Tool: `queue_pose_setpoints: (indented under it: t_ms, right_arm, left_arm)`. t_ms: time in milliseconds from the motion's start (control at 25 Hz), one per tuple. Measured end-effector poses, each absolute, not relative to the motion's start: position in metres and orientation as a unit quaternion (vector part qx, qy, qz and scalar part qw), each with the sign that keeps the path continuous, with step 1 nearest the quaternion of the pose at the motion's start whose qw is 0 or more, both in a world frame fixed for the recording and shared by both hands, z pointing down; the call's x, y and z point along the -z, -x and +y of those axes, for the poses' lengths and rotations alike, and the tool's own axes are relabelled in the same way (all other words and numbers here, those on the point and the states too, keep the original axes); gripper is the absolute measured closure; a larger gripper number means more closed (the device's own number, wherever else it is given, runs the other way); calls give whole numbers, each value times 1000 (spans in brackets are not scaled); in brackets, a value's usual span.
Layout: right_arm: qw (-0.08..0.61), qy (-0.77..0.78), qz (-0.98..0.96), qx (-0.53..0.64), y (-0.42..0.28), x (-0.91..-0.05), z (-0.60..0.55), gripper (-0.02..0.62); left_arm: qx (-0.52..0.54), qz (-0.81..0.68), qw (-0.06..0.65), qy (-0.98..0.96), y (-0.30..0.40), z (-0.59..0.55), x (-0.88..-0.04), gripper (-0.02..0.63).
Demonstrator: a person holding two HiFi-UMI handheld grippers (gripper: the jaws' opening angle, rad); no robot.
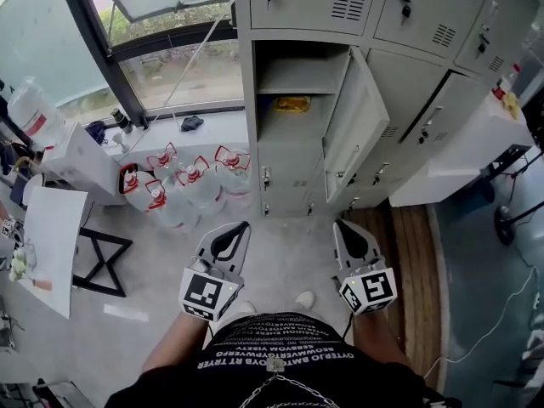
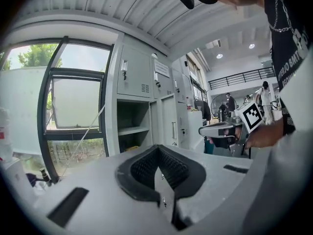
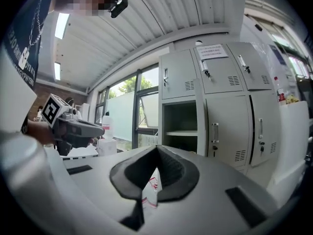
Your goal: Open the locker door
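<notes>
The grey locker bank stands ahead of me in the head view. One locker door [image 1: 361,121] hangs swung outward on its right side, away from its open compartment [image 1: 293,100], which shows a shelf and a yellow thing [image 1: 291,104] below it. Both grippers hover low near the person's body, well short of the lockers. My left gripper [image 1: 242,228] is shut with nothing in it, its tips meeting [image 2: 157,148]. My right gripper [image 1: 340,226] is likewise shut and empty [image 3: 157,148]. The open compartment also shows in the left gripper view [image 2: 132,129] and the right gripper view [image 3: 180,126].
Several water jugs with red caps [image 1: 191,181] stand on the floor left of the lockers, under the window [image 1: 170,66]. A white table [image 1: 51,245] on black legs is at the left. A white cabinet [image 1: 459,155] juts out at the right beside a wooden floor strip [image 1: 408,262].
</notes>
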State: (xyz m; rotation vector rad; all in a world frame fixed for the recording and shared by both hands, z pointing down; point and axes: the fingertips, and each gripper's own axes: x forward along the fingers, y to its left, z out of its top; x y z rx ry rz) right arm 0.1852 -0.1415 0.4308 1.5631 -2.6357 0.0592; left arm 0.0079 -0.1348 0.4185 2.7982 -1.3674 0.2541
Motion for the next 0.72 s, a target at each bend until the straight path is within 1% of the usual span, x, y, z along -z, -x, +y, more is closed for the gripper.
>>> queue_pose_setpoints:
  t_ms: [480,720]
  right_arm:
    - [47,-547,-836,3,-134,-410,-109,598]
    - [48,-571,-820,10,-125,-405,-101,598]
  left_arm:
    - [-67,-391,16,-918,46,-119,-431,614]
    - [-59,-365,-3,-929,55,-117,-424,614]
